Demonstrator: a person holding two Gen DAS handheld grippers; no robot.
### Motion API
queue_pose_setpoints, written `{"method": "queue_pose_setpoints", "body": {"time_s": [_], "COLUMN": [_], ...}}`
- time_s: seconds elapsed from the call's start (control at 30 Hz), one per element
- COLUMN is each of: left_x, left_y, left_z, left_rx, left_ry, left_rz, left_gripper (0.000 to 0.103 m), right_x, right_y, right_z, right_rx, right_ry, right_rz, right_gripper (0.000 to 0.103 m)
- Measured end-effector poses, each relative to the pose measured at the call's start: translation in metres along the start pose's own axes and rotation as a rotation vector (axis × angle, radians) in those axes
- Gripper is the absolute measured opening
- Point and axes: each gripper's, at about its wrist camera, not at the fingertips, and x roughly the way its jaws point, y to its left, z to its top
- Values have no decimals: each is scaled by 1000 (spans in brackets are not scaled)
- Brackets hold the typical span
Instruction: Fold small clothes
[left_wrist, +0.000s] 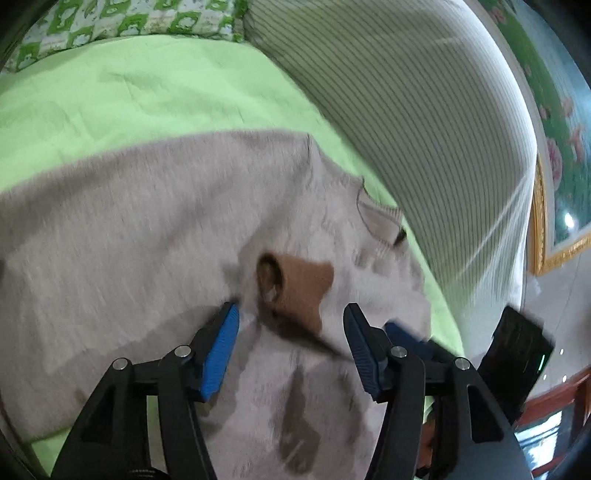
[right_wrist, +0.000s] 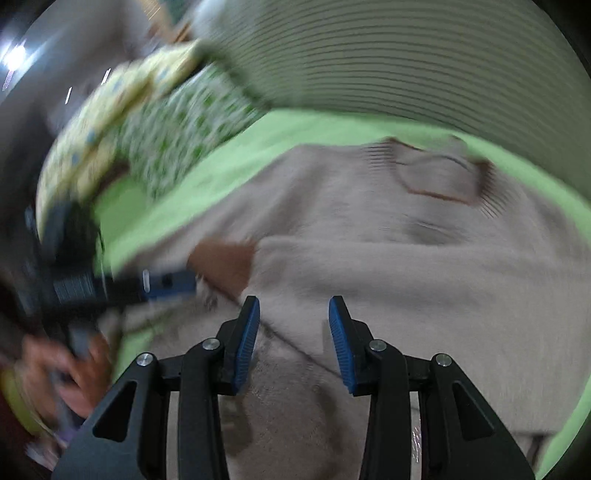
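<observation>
A beige knit sweater (left_wrist: 140, 236) lies spread on a light green bedsheet (left_wrist: 147, 88). Its neckline (right_wrist: 439, 177) has a brown trim and faces the striped bedding. A sleeve with a brown cuff (left_wrist: 295, 291) is folded across the body; the cuff also shows in the right wrist view (right_wrist: 225, 262). My left gripper (left_wrist: 291, 314) is open, empty, just above the sweater with the cuff between its fingers. My right gripper (right_wrist: 293, 306) is open, empty, above the folded sleeve (right_wrist: 406, 280). The right gripper's blue pads (left_wrist: 402, 332) show beside the left one. Both views are blurred.
A white bedding roll with thin dark stripes (left_wrist: 406, 110) lies along the far side of the sweater. A green-patterned pillow (right_wrist: 177, 136) sits at the head of the bed. The person's hand (right_wrist: 77, 369) holds the left gripper at the bed's edge.
</observation>
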Motion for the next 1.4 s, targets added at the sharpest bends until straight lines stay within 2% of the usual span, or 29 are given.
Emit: {"method": "queue_pose_setpoints", "body": {"time_s": [0.13, 0.2, 0.23, 0.27, 0.3, 0.4, 0.43, 0.5, 0.57, 0.7, 0.8, 0.87, 0.93, 1.07, 1.1, 1.17, 1.2, 1.23, 1.33, 1.4], "left_x": [-1, -1, 1, 0, 0, 1, 5, 12, 25, 50, 60, 54, 46, 27, 20, 0, -13, -26, -70, -100], "left_y": [7, 10, 11, 12, 11, 4, -1, -4, -5, -8, -16, -26, -30, -13, -4, 15, 21, 26, 34, 45], "left_z": [12, 11, 9, 5, 1, -6, -7, -6, 0, 16, 32, 44, 49, 35, 29, 15, 7, 0, -18, -25], "left_rx": [-37, -51, -61, -70, -77, -74, -74, -91, -151, -242, -248, -199, -144, -101, -111, -140, -143, -132, -38, 1], "left_ry": [9, 26, 37, 50, 63, 89, 105, 127, 151, 187, 183, 147, 126, 127, 125, 111, 97, 83, 27, -1], "left_rz": [14, 7, 1, -7, -20, -65, -85, -114, -174, -254, -267, -267, -235, -124, -94, -45, -23, -2, 146, 258], "left_gripper": [62, 62, 62, 62, 62, 63, 67, 70, 70, 74, 73, 73, 73, 73, 73, 73, 73, 73, 75, 81], "right_x": [28, 45, 52, 54, 52, 23, 13, -9, -21, -24, -17, -15, -5, 32, 41, 46, 46, 43, 25, 12], "right_y": [31, 36, 36, 32, 24, -6, -14, -27, -31, -27, -17, -9, -2, 2, 2, 0, -1, -3, -6, -8], "right_z": [-1, -2, -3, -2, 1, 13, 15, 17, 15, 5, 4, 2, 2, -8, -13, -20, -23, -25, -28, -29], "right_rx": [-194, -268, -285, -273, -227, -22, 25, 91, 103, 61, 33, 18, 5, 44, 60, 87, 114, 140, 192, 218], "right_ry": [45, 77, 91, 93, 82, -21, -57, -119, -139, -105, -94, -105, -83, 54, 90, 114, 115, 106, 52, 19], "right_rz": [-58, -153, -172, -170, -153, -76, -48, -13, 24, 30, 29, 34, 56, 124, 131, 159, 169, 182, 197, 195], "right_gripper": [40, 40, 40, 29, 5, 5, 5, 5, 5, 5, 5, 5, 5, 10, 19, 27, 33, 34, 35, 36]}}
